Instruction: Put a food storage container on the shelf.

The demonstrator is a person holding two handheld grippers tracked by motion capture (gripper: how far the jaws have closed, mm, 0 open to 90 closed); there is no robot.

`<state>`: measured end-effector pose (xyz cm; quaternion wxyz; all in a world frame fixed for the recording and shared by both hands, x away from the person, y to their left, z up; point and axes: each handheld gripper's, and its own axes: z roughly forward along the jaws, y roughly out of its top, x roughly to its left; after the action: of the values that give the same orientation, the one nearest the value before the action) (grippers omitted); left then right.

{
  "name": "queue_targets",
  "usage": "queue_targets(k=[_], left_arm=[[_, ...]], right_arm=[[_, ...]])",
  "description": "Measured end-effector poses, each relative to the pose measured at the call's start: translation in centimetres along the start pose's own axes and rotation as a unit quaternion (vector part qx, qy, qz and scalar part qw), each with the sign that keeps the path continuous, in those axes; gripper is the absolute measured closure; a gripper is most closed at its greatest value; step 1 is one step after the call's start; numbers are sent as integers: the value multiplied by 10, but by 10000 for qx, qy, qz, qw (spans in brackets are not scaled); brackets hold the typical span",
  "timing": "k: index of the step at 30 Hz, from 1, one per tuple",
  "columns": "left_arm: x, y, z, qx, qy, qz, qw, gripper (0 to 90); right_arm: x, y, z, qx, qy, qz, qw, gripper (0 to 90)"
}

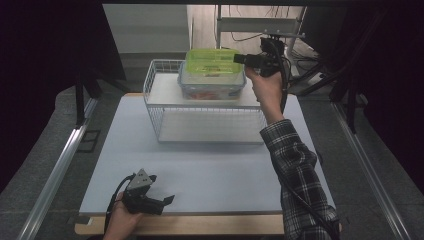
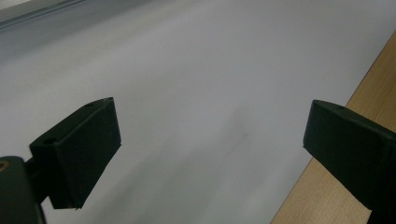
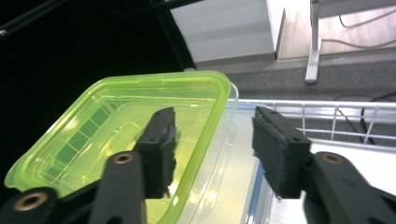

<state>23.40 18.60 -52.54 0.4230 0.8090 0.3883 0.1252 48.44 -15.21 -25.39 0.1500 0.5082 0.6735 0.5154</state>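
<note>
Right gripper (image 1: 239, 59) raised beside green lid (image 1: 212, 61)

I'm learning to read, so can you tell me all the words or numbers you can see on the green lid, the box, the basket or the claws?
None: no readable text.
Green lid: a grid of darker squares, no letters.
Clear box: red and blue patches show through, too blurred to tell if they are print.
Wire basket: bare wire and shelves.
Left claw and right claw: plain black.
</note>
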Motion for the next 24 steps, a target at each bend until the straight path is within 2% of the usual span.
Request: queue_targets(k=[10, 14, 17, 24], left_arm=[[0, 0, 0, -4, 12, 4, 10000, 40], [-1, 0, 1, 13, 16, 13, 10000, 40], [0, 0, 1, 16, 14, 8, 10000, 40], [0, 0, 1, -6, 6, -1, 10000, 39]], right_arm=[[-3, -6, -20, 72, 271, -395, 9988, 296], [-3, -12, -26, 98, 302, -605, 9977, 261], [-3, -17, -31, 135, 417, -728, 9964, 238], [-6, -30, -38, 199, 545, -899, 9943, 207]])
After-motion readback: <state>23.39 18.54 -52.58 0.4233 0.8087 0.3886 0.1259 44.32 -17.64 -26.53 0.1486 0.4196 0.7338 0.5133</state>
